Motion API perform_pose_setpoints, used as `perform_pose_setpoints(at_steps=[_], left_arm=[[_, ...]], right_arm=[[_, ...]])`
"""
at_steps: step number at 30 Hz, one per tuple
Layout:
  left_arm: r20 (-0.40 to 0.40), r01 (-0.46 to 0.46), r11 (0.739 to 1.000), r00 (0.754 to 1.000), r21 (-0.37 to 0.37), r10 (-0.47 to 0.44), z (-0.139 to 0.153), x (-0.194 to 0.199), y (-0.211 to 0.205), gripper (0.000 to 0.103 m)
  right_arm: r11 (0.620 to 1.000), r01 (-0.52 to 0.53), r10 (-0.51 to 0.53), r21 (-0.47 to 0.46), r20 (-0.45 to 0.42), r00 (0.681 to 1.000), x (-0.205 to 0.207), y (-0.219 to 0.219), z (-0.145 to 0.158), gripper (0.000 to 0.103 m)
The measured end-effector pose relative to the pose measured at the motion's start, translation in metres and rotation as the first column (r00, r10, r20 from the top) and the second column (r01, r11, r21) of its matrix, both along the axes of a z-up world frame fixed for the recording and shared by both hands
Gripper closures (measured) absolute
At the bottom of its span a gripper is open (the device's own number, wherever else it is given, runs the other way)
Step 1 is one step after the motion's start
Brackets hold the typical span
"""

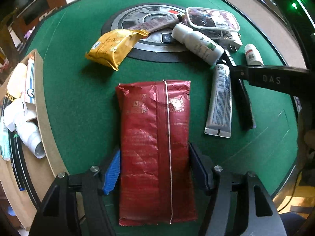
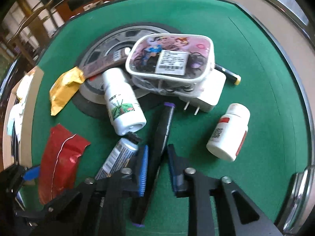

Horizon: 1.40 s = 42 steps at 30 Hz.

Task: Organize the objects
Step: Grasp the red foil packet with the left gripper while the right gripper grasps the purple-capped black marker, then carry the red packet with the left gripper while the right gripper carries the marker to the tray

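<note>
Lying on green felt (image 1: 78,59): red pouch (image 1: 155,147), between pads of left gripper (image 1: 155,169), jaws half open, contact unclear; black pen (image 2: 157,153), between right gripper (image 2: 157,169) jaws, closed on it; tube (image 1: 220,100) beside.

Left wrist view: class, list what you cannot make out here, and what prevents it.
- Box contents: cut off by the left edge, left wrist view.
- Plug adapter: mostly hidden under the pouch, left wrist view.
- Red packet print: too small to read, left wrist view.
</note>
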<state>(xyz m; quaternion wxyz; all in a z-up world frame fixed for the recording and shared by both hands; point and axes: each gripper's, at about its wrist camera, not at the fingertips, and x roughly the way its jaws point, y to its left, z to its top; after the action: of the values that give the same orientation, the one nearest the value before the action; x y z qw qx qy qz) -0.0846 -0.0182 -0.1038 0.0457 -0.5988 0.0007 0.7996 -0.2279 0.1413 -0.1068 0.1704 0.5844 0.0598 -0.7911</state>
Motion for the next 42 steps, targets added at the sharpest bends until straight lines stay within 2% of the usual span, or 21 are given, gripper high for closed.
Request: perform_pose_setpoints(at_steps=[2,4,10,16,17,20,26,31,37,42], left_arm=[[-0.022,0.009,1.000,1.000,0.002,-0.009,0.002,0.002,-0.001,0.044],[-0.028,-0.007,0.999,1.000,0.049,0.008,0.004,0.003,-0.009,0.049],[-0.039,-0.056,0.980,0.997,0.192,0.064,0.014,0.009,-0.026,0.051],[-0.081,-0.063,0.976,0.993,0.209,0.082,0.030,0.018,-0.032,0.051],[-0.085,-0.066,0.975,0.993,0.213,0.086,0.030,0.031,-0.035,0.051],[-0.096,-0.069,0.974,0.991,0.215,0.091,0.038,0.019,-0.033,0.051],[-0.160,-0.076,0.974,0.981,0.215,0.112,0.065,0.033,-0.043,0.051],[-0.197,-0.106,0.967,0.968,0.230,0.153,0.085,0.048,-0.072,0.051],[-0.239,-0.166,0.957,0.945,0.236,0.223,0.104,0.075,-0.121,0.051],[-0.257,-0.232,0.946,0.923,0.226,0.287,0.114,0.103,-0.169,0.051]], right_arm=[[1.000,0.008,-0.008,-0.009,-0.006,1.000,0.005,0.011,0.003,0.088],[0.997,0.033,-0.032,-0.067,0.005,0.999,0.013,0.024,0.008,0.088],[0.979,0.095,-0.097,-0.181,-0.001,0.995,0.042,0.056,0.032,0.088],[0.967,0.089,-0.099,-0.237,-0.029,0.995,0.069,0.053,0.043,0.087],[0.964,0.086,-0.097,-0.250,-0.030,0.995,0.072,0.050,0.043,0.087],[0.959,0.067,-0.082,-0.274,-0.043,0.996,0.080,0.045,0.047,0.087],[0.952,0.014,-0.035,-0.306,-0.063,0.997,0.085,0.013,0.060,0.087],[0.942,-0.034,0.008,-0.335,-0.079,0.997,0.089,-0.017,0.071,0.087],[0.918,-0.091,0.071,-0.387,-0.065,0.995,0.094,-0.069,0.079,0.087],[0.896,-0.165,0.151,-0.412,-0.066,0.986,0.103,-0.130,0.084,0.087]])
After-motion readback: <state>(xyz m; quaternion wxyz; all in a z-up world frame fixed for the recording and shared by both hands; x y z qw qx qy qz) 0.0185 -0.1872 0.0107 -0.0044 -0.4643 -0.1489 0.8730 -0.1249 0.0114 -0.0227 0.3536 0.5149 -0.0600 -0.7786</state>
